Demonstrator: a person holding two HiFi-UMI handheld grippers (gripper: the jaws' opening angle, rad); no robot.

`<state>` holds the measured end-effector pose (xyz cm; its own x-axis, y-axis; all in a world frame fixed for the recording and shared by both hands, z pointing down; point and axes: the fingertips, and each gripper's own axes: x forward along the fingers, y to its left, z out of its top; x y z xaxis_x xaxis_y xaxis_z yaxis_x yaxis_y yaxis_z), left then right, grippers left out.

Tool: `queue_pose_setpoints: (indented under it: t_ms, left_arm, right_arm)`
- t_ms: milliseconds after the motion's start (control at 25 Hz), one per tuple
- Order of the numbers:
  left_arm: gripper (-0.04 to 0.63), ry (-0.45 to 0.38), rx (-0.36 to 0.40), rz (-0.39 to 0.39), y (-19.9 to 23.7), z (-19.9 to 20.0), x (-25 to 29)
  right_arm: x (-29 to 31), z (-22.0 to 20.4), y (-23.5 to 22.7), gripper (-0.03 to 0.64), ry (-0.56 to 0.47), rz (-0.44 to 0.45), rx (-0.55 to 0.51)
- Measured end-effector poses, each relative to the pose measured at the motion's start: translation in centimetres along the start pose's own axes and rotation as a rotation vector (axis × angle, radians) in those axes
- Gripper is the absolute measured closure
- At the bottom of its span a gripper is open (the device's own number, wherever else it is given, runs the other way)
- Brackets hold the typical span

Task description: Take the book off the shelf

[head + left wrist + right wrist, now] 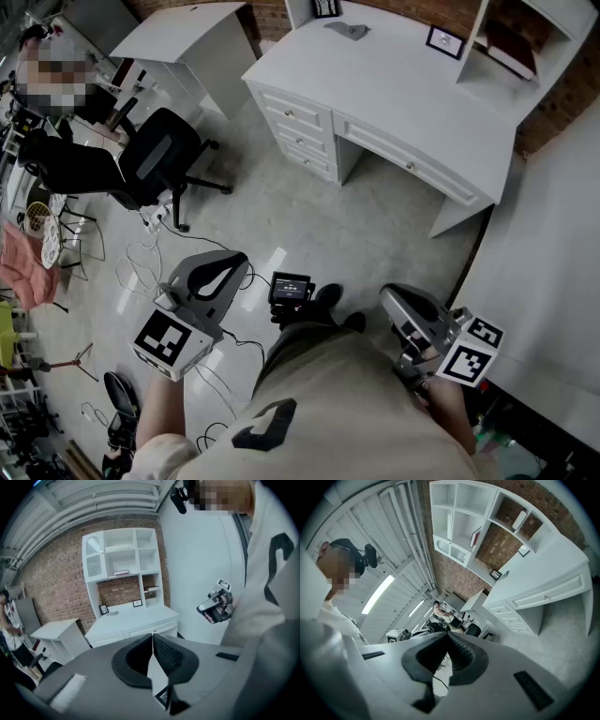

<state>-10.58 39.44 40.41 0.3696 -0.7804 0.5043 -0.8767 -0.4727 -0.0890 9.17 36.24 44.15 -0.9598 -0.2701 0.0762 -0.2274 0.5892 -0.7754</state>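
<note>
A dark red book [511, 45] lies flat on a shelf of the white hutch [562, 28] above the white desk [403, 84], far ahead of me. It also shows as a flat book [122, 572] in the left gripper view and as a red book [476, 537] in the right gripper view. My left gripper [232, 264] is held low at waist height, shut and empty. My right gripper [390, 300] is beside my right hip, also shut with nothing between its jaws. Both are well short of the desk.
A black office chair [155, 155] stands on the floor to the left, with cables [141, 262] near it. A small white table [183, 37] sits left of the desk. A picture frame [444, 40] stands on the desktop. A white panel [553, 262] rises on my right.
</note>
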Motion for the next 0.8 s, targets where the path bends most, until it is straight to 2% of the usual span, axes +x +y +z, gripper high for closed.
queue_pose_setpoints:
  t_ms: [160, 360, 680, 800]
  left_arm:
    - [0.586, -0.055, -0.092, -0.103, -1.9, -1.1, 2.5]
    - [0.586, -0.119, -0.165, -0.207, -2.2, -1.9, 3.5]
    - [0.586, -0.187, -0.215, -0.255, 2.5, -2.7, 3.0]
    - [0.586, -0.192, -0.196, -0.279, 3.2, -2.8, 3.9]
  right_arm:
    - [1.7, -0.5, 0.3, 0.612, 0.055, -0.021, -0.093]
    - [5.2, -0.7, 1.0, 0.612, 0.082, -0.05, -0.123]
    - [9.7, -1.2, 1.3, 0.611, 0.095, -0.102, -0.107]
    - [10.8, -1.2, 1.0, 0.611, 0.101, -0.131, -0.106]
